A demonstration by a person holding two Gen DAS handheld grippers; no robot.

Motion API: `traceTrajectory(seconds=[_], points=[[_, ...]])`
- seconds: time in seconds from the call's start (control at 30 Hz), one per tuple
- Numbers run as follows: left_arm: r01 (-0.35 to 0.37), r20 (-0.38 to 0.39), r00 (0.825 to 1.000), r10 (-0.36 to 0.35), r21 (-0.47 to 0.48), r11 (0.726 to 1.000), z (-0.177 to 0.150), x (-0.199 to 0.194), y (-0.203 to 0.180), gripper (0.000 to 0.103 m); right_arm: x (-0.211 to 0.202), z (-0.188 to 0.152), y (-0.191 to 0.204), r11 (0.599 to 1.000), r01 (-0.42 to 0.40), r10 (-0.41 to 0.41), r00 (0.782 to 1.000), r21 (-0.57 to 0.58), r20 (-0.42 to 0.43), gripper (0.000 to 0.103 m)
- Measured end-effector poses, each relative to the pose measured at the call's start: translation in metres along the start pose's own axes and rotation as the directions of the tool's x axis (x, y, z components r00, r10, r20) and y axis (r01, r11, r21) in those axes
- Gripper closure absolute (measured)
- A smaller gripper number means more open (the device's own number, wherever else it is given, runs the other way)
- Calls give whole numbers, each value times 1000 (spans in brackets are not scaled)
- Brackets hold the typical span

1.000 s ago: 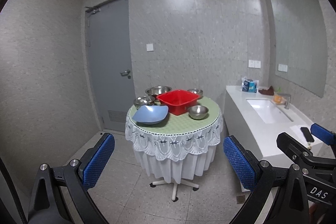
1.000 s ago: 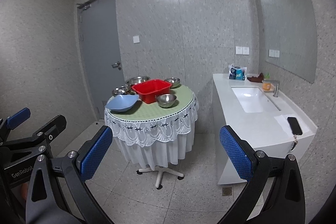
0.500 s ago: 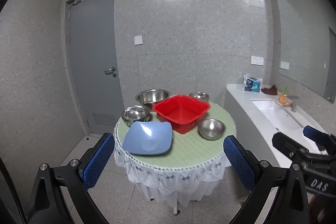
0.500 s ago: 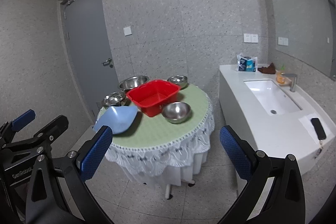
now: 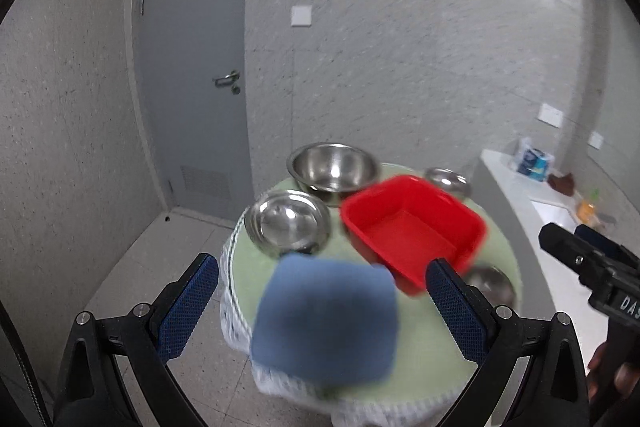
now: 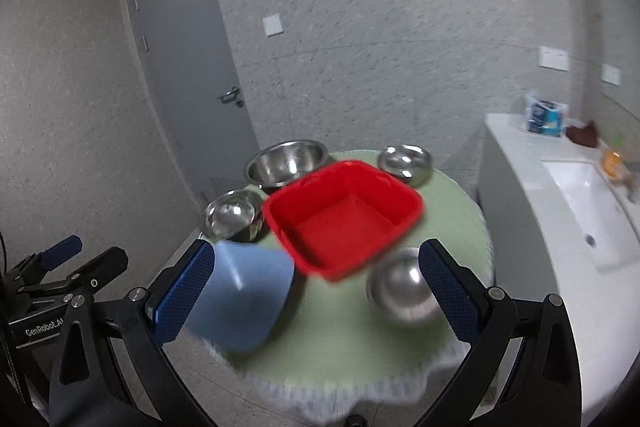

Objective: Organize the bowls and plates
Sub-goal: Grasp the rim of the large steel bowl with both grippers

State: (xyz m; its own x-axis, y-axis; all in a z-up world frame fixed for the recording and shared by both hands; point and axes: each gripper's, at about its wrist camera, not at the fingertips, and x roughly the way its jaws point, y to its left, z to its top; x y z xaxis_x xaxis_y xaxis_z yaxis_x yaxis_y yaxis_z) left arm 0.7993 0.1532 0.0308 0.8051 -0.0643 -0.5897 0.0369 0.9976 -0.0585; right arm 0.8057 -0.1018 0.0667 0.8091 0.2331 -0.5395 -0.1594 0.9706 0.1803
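A round table with a green cloth (image 5: 432,355) (image 6: 448,227) holds a blue square plate (image 5: 326,323) (image 6: 244,301), a red square tub (image 5: 412,227) (image 6: 344,215) and several steel bowls: a large one (image 5: 334,167) (image 6: 286,161), a stacked pair (image 5: 286,225) (image 6: 232,215), a small far one (image 5: 446,179) (image 6: 406,161) and a near one (image 5: 490,285) (image 6: 400,291). My left gripper (image 5: 320,311) is open above the blue plate. My right gripper (image 6: 316,295) is open above the table's front, empty.
A white counter with a sink (image 6: 584,211) stands right of the table, with a blue packet (image 6: 544,117) and an orange item (image 6: 612,161) on it. A grey door (image 5: 192,67) is behind at the left. Tiled floor (image 5: 160,259) lies left of the table.
Both grippers have moved closer to the table and now look down on it. The dishes fill more of each view and look blurred. Both stay open.
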Motion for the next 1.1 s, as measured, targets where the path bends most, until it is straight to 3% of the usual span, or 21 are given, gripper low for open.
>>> traceTrajectory(seconds=[0.2,0.37,0.43,0.6,0.7,0.77,0.87,0.9,0.97,1.0,1.03,1.1], points=[[-22,-125,992,20,-15,1000,98,133,3,1,124,75,-34,998,-65,67,991,24,-116,0],[-44,-206,978,38,-25,999,157,237,9,1,224,118,-48,998,-68,65,972,-6,-227,0],[-47,-259,965,36,-38,998,179,286,16,1,263,129,-50,997,-80,75,959,-8,-273,0],[-98,-396,915,73,-43,994,206,397,32,16,350,142,-58,997,-60,42,928,-39,-370,0],[-122,-462,882,88,-45,991,211,451,40,27,394,136,-63,998,-51,26,896,-45,-444,3],[-123,-498,863,82,-49,991,214,478,44,40,412,129,-65,998,-62,40,874,-30,-484,17],[-122,-522,849,83,-40,992,213,504,49,51,434,119,-66,996,-77,48,843,-33,-535,25],[-113,-529,845,75,-40,993,215,514,50,55,439,115,-65,996,-82,47,832,-40,-554,37],[-104,-536,841,69,-35,994,211,523,49,67,450,110,-65,994,-101,58,810,-40,-583,61],[-111,-538,839,82,-21,994,210,528,49,69,455,108,-61,992,-120,71,802,-43,-593,65],[-114,-536,840,90,-11,993,208,527,47,75,456,106,-59,988,-147,94,795,-40,-599,76],[-118,-527,845,92,-15,993,208,531,46,78,457,105,-57,987,-152,93,799,-48,-595,81]])
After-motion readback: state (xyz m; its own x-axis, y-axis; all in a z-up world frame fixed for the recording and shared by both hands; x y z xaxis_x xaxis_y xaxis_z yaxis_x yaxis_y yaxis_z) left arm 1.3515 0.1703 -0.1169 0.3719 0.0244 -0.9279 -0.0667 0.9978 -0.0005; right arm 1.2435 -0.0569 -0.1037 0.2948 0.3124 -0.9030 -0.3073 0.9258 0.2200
